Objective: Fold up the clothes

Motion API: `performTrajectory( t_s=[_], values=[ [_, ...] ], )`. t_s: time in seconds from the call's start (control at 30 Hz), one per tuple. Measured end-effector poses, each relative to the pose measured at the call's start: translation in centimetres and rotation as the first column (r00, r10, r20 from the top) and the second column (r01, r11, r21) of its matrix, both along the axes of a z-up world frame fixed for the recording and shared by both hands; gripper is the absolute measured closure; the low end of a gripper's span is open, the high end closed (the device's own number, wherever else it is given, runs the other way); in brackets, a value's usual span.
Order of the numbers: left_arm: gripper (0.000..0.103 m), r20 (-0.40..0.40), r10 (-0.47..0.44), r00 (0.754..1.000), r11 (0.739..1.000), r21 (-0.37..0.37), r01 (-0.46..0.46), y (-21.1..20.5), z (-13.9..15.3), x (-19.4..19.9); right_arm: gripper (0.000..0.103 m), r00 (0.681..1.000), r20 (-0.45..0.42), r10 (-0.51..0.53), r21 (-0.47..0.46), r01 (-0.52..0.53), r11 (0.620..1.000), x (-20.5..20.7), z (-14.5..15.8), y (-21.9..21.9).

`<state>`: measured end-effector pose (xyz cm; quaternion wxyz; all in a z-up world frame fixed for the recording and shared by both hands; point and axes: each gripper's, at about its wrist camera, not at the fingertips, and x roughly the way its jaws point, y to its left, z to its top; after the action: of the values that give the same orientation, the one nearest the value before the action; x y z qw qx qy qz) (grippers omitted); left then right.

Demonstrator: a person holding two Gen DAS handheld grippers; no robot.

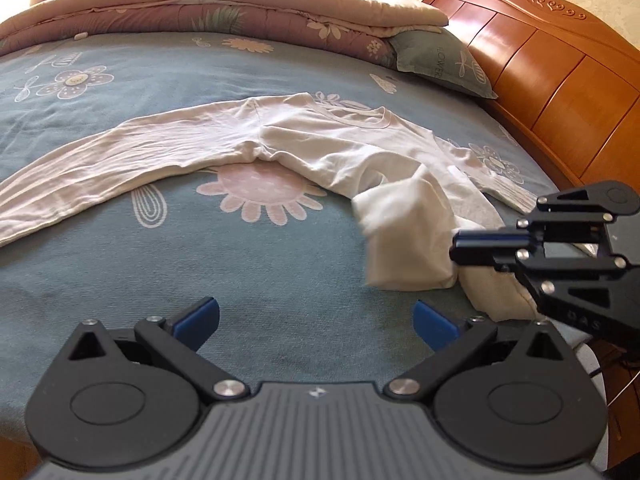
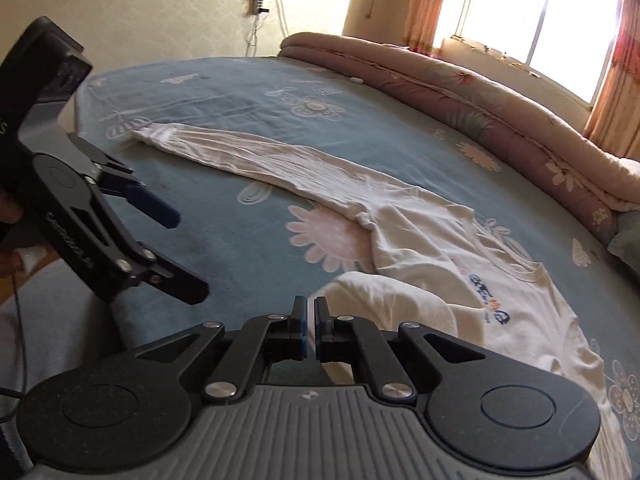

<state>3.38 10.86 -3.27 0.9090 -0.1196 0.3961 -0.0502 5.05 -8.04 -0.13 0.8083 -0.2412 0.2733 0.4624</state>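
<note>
A white long-sleeved shirt [image 1: 328, 140] lies on the blue flowered bedsheet [image 1: 248, 264], one sleeve [image 1: 92, 176] stretched out to the left. Its lower part is bunched into a lifted fold [image 1: 408, 236]. My left gripper [image 1: 316, 320] is open and empty, above bare sheet near the fold. My right gripper [image 1: 454, 246] is shut and touches the fold's edge; whether cloth is pinched between its fingers is hidden. In the right wrist view the right gripper [image 2: 311, 312] is shut beside the raised fold [image 2: 384, 300], the shirt [image 2: 460, 248] lies ahead, and the open left gripper [image 2: 176, 248] is at the left.
A rolled pink flowered quilt [image 1: 240, 8] lies along the far side of the bed. A grey-green pillow [image 1: 440, 60] rests by the wooden headboard [image 1: 552, 68]. A window with curtains [image 2: 536, 20] is behind the quilt.
</note>
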Motion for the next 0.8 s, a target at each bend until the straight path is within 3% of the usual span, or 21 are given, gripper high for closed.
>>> performTrajectory(
  t_s=[0.1, 0.2, 0.47, 0.63, 0.8],
  values=[
    [0.000, 0.009, 0.007, 1.000, 1.000, -0.021, -0.007, 0.4, 0.4, -0.9, 0.098, 0.997, -0.049, 0.058, 0.030, -0.057, 0.998, -1.6, 0.7, 0.7],
    [0.001, 0.024, -0.002, 1.000, 0.997, -0.072, 0.003, 0.7, 0.5, -1.1, 0.096, 0.997, -0.041, 0.072, 0.002, -0.072, 0.997, -2.8, 0.5, 1.3],
    [0.001, 0.044, -0.110, 0.993, 0.977, -0.180, 0.117, -1.5, -0.3, 1.9, 0.071, 0.987, -0.126, -0.100, -0.051, 0.094, 0.994, -1.9, -2.8, -2.8],
    [0.001, 0.049, -0.155, 0.987, 0.933, -0.322, 0.163, -2.6, -2.6, 6.3, 0.057, 0.942, -0.216, -0.256, -0.021, 0.257, 0.966, -0.9, -4.5, -8.0],
    [0.001, 0.005, -0.089, 0.996, 0.868, -0.489, 0.080, -1.2, -6.8, 10.6, 0.054, 0.879, -0.303, -0.367, 0.022, 0.391, 0.920, -0.5, -5.8, -12.1]
  ],
)
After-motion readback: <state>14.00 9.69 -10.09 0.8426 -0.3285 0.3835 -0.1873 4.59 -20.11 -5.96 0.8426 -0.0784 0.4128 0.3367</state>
